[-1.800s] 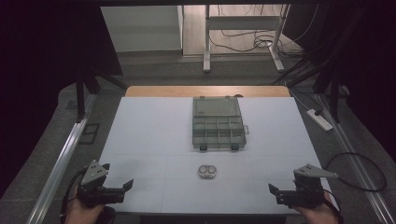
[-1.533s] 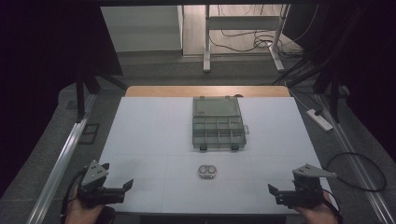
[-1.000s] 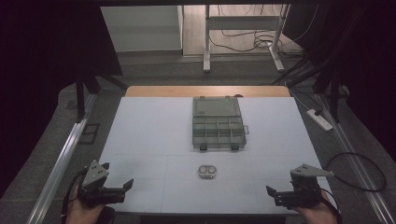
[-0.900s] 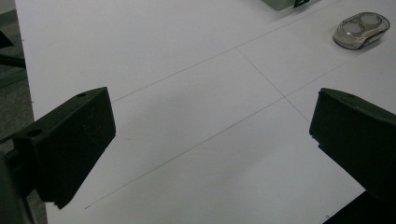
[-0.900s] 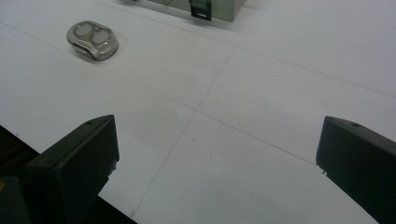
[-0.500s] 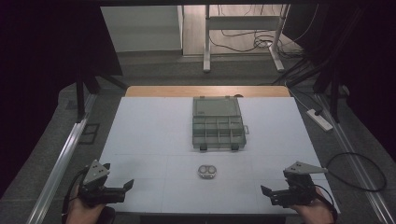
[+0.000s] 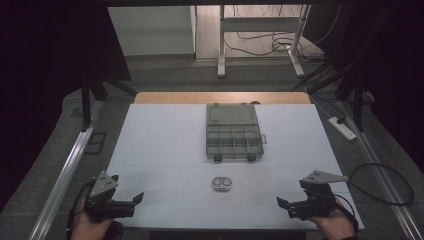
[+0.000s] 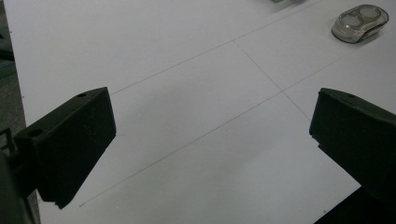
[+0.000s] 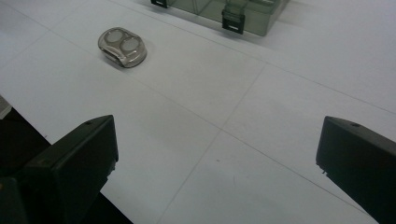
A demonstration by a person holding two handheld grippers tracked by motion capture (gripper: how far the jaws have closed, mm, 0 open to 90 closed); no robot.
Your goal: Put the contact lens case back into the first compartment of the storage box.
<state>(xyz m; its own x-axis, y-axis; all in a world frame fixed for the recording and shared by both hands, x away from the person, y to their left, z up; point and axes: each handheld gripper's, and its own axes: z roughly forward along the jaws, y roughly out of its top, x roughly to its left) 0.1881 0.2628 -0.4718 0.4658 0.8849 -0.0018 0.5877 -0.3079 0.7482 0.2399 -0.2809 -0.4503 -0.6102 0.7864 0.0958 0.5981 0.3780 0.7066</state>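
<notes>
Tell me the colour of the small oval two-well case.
Translucent smoky grey, with two whitish round wells; clearest in the right gripper view.

Black blocky jaws w/ screw holes, grey triangular top plates, black cables.

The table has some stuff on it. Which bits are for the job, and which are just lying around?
For the job: small clear case with two round wells, compartment box behind it, left gripper and right gripper, both open.

Just lying about: power strip and cables on the floor.
</notes>
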